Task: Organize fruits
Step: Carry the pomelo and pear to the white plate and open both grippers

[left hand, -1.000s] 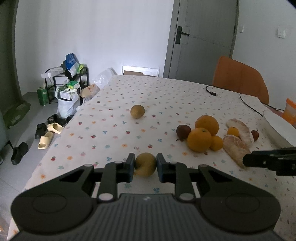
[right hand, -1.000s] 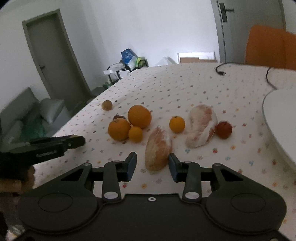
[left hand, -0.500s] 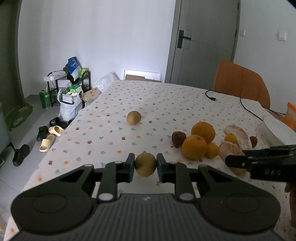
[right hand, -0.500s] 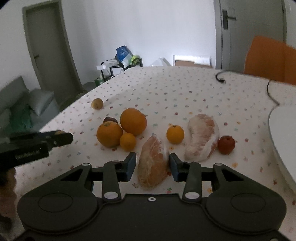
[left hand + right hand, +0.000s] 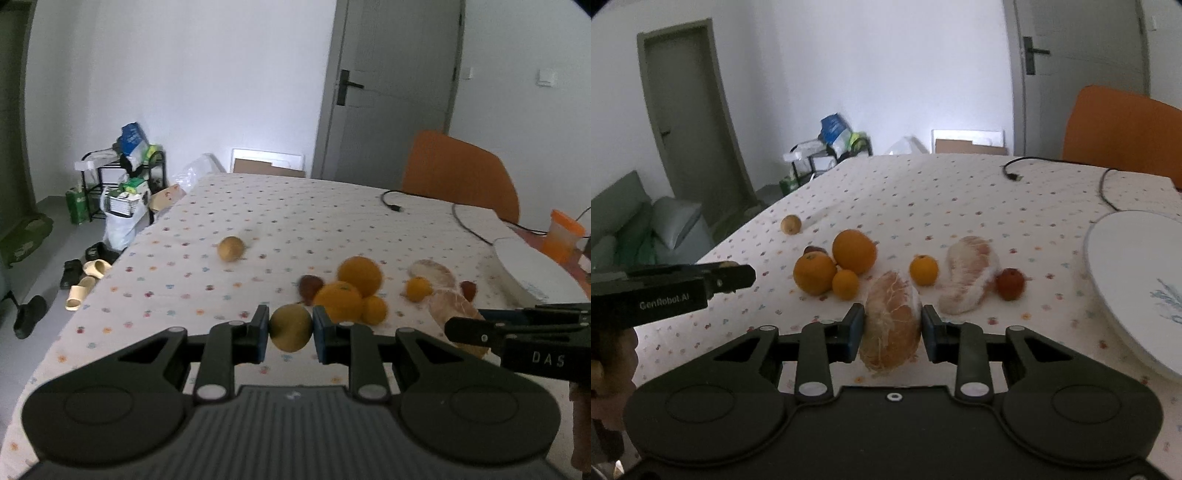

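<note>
My left gripper [image 5: 290,334] is shut on a round yellow-brown fruit [image 5: 290,325], held above the dotted tablecloth [image 5: 295,214] just left of the fruit cluster. A matching fruit [image 5: 231,248] lies farther back. The cluster has two big oranges [image 5: 854,251] [image 5: 814,273], two small oranges [image 5: 845,283] [image 5: 923,270], a dark red fruit [image 5: 310,286] and a small red fruit [image 5: 1009,283]. My right gripper [image 5: 892,332] is shut on a peeled pomelo segment [image 5: 892,317]. A second pomelo segment [image 5: 971,273] lies to its right. Each gripper shows in the other's view: left gripper [image 5: 683,284], right gripper [image 5: 517,328].
A large white plate [image 5: 1137,280] sits at the table's right. A black cable [image 5: 1012,175] runs across the far right, with an orange cup [image 5: 563,236] and an orange chair [image 5: 458,173] beyond. The table's left edge drops to a floor with shoes [image 5: 85,280].
The right gripper's fingers have closed onto the pomelo segment. The left gripper, still holding its yellow-brown fruit, has risen and moved right, closer to the orange cluster.
</note>
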Tool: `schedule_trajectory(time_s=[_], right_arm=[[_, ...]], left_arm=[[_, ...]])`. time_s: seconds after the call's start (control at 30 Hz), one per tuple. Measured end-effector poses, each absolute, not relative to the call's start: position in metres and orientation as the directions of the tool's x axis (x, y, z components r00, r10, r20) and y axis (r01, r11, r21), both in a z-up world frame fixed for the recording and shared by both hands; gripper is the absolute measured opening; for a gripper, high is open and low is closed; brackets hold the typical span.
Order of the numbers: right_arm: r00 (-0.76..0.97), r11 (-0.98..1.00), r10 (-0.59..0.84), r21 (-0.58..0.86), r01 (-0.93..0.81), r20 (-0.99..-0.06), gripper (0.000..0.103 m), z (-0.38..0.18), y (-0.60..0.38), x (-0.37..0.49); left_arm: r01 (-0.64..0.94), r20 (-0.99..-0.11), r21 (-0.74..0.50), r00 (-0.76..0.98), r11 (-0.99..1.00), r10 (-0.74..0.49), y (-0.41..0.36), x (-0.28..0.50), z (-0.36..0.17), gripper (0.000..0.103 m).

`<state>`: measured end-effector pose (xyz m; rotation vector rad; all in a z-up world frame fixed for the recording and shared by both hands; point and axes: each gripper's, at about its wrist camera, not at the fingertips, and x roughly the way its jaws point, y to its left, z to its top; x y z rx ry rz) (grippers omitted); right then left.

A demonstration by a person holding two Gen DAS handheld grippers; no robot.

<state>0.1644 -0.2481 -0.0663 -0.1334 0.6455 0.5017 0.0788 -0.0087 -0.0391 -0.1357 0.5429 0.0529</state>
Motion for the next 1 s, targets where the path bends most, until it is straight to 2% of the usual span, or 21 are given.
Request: schedule_trajectory(time_s=[0.27,1.0], right_arm=[[0.731,0.892,0.400,0.051,-0.449,-0.553,0.031,-0.050,-0.276,0.152],[0.824,0.948,0.300,0.050,-0.316,-0.481,0.031,-0.034,-0.344,0.148]], left_arm=[[-0.033,-0.497,-0.103,0.867,0.994,-0.023,-0.035,0.079,-0.030,0.023],[0.098,-0.457,-0.095,0.880,0.991,-0.131,-0.100,0.102,-0.012,0.023]])
